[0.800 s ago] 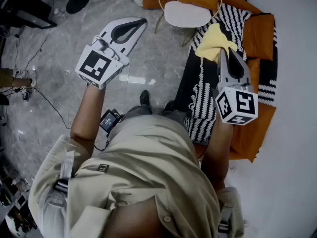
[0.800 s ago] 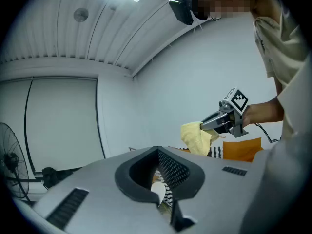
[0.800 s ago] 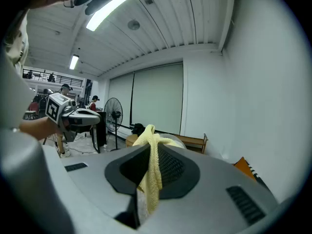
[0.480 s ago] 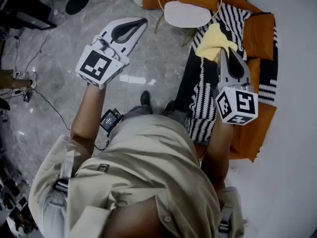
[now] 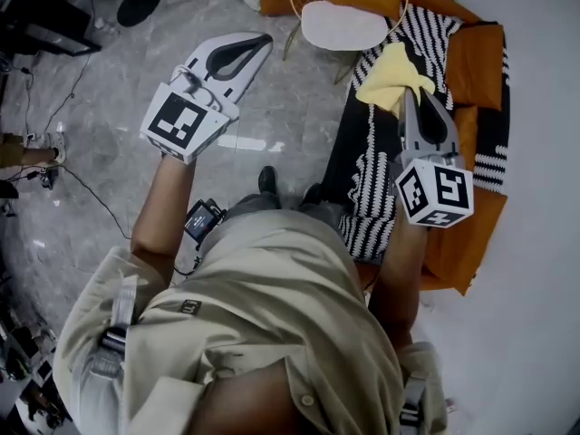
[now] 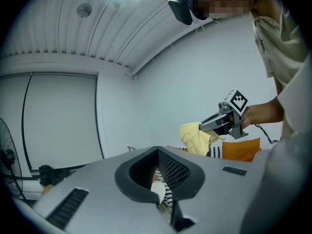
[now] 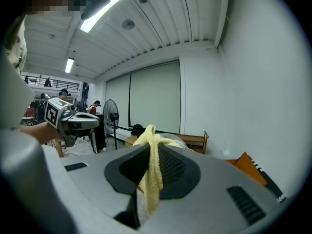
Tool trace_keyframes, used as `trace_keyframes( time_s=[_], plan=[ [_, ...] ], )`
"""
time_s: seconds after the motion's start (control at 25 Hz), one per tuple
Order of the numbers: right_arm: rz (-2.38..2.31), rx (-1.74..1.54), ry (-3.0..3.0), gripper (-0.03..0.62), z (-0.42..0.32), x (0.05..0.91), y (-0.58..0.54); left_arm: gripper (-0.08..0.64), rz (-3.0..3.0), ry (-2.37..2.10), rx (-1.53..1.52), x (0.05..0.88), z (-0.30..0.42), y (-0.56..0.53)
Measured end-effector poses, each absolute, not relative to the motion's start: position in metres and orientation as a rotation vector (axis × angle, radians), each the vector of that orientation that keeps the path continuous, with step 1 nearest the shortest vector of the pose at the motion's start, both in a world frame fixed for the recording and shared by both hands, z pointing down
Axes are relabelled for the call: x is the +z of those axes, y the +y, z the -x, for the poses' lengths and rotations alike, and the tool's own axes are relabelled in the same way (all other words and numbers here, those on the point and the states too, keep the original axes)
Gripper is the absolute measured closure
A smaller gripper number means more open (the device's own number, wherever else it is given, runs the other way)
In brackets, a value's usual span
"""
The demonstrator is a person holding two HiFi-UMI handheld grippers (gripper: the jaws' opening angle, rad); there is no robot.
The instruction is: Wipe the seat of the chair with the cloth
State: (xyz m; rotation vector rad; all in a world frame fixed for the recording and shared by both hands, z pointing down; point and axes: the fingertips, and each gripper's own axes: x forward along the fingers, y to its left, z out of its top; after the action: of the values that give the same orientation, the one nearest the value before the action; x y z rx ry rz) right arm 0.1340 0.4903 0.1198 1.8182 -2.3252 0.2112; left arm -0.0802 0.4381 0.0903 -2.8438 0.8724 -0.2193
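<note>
The chair point(image 5: 344, 25) has a white oval seat on a thin gold wire frame and stands on the floor at the top middle of the head view. My right gripper point(image 5: 407, 90) is shut on a yellow cloth point(image 5: 390, 73), which it holds above the striped sofa blanket just right of the chair. In the right gripper view the cloth point(image 7: 152, 174) hangs pinched between the jaws. My left gripper point(image 5: 264, 39) is shut with nothing in it, raised over the floor to the left of the chair. The left gripper view shows the cloth point(image 6: 195, 138) dangling from the right gripper point(image 6: 204, 128).
An orange sofa point(image 5: 471, 62) with a black-and-white striped blanket point(image 5: 367, 179) runs along the right wall. A dark round stand base point(image 5: 142, 3) and cables point(image 5: 82, 184) lie on the grey marble floor to the left. My own feet stand between sofa and floor.
</note>
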Motion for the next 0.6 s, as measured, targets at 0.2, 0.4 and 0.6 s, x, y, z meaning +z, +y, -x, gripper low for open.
trace_keyframes(
  time_s=[0.2,0.4,0.6],
  plan=[
    [-1.837,0.233,-2.314,0.534,-0.119,0.124,0.474,0.545,2.829,0.890,-0.205,0.100,0.101,0.419],
    [-1.837,0.234,-2.301,0.534,-0.104,0.125,0.453,0.545,2.835,0.881,-0.197,0.104,0.112,0.395],
    [-1.815,0.263,-2.302,0.534,-0.120,0.135,0.421,0.545,2.860,0.900,-0.215,0.116,0.098,0.368]
  ],
)
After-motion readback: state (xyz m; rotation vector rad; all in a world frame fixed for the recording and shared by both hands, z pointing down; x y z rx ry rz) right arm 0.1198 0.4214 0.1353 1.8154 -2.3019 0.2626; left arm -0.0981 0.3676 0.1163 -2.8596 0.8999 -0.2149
